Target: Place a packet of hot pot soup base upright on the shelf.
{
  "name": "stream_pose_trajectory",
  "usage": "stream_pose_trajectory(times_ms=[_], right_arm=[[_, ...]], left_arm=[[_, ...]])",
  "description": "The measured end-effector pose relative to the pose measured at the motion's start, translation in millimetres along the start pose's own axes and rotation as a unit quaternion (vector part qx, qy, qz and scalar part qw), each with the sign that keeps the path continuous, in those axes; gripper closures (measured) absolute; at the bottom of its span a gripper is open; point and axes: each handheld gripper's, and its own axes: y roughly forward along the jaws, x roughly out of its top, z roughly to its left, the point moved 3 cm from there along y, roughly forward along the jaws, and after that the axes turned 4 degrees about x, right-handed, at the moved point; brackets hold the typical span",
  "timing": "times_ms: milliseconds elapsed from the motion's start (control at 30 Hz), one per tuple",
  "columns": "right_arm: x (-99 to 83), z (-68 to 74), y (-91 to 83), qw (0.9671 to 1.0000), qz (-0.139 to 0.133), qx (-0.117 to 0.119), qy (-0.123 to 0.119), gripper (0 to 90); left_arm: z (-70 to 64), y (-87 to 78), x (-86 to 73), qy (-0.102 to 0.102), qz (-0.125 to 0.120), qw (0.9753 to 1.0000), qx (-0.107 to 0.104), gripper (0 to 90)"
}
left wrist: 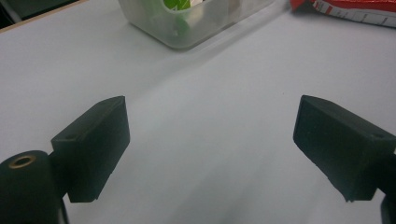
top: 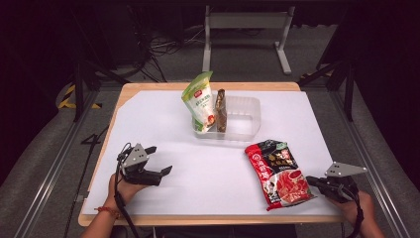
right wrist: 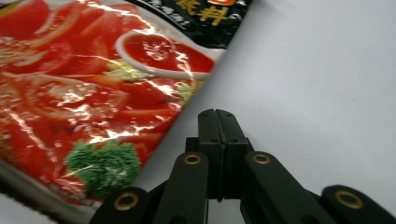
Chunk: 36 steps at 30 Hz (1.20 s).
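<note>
Right gripper (top: pixel 313 181) sat at the near right of the table (top: pixel 163 144), jaws pressed flat together with nothing between them, tips just beside the lower right edge of the red sauce packet (top: pixel 278 171). In the right gripper view the closed jaws (right wrist: pixel 217 122) pointed along the packet's (right wrist: pixel 93 93) edge, very close to it; could not tell if they touched it. Packet lay flat on the white table cover, well right of centre and near the front edge, printed side up. Left gripper (top: pixel 159 159) rested at the near left, held in the person's left hand (top: pixel 124 188), jaws wide apart and holding nothing; the left gripper view showed bare white surface between its tips (left wrist: pixel 210 140). A clear plastic tub (top: pixel 247 119) stood at the middle far side of the table, with a green-and-white pouch (top: pixel 199 101) standing upright in its left end and a dark slim packet (top: pixel 221 110) upright just beside the pouch. The tub's corner (left wrist: pixel 187 28) showed ahead of the left gripper, well apart from it.
</note>
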Motion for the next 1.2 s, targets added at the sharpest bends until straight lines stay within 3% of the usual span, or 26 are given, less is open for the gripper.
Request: stream_pose_trajectory(times_ms=[167, 267, 367, 567, 767, 867, 1200], right_arm=[[2.0, 5.5, 1.6, 0.9999, 0.005, 0.001, -0.012, 90.0], [1.8, 4.9, 1.7, 0.9999, 0.002, 0.006, -0.008, 90.0], [3.6, 7.7, 0.8, 0.9997, 0.010, 0.001, -0.022, 89.9], [4.2, 14.0, 3.4, 0.9992, 0.009, 0.013, -0.036, 89.9], [9.5, 27.2, 7.3, 0.9974, 0.019, 0.023, -0.066, 89.8], [11.3, 31.4, 8.9, 0.9967, 0.023, 0.024, -0.074, 89.5], [23.5, 54.9, 21.6, 0.9938, 0.028, 0.031, -0.103, 88.8]], left_arm=[[0.3, -0.6, 0.0, 0.001, -0.001, 1.0000, -0.001, 11.6], [1.8, -1.2, 0.1, -0.006, -0.005, 1.0000, -0.003, 11.6], [1.5, -1.1, -0.5, -0.012, -0.002, 0.9999, -0.006, 11.8], [0.8, -0.9, 0.3, -0.005, -0.002, 1.0000, -0.006, 12.5], [2.4, -1.1, -0.1, -0.015, -0.004, 0.9999, -0.004, 12.4], [2.1, -2.7, 1.0, -0.013, -0.014, 0.9998, -0.002, 12.9], [2.3, -0.7, 0.8, -0.018, -0.009, 0.9998, -0.005, 12.9]])
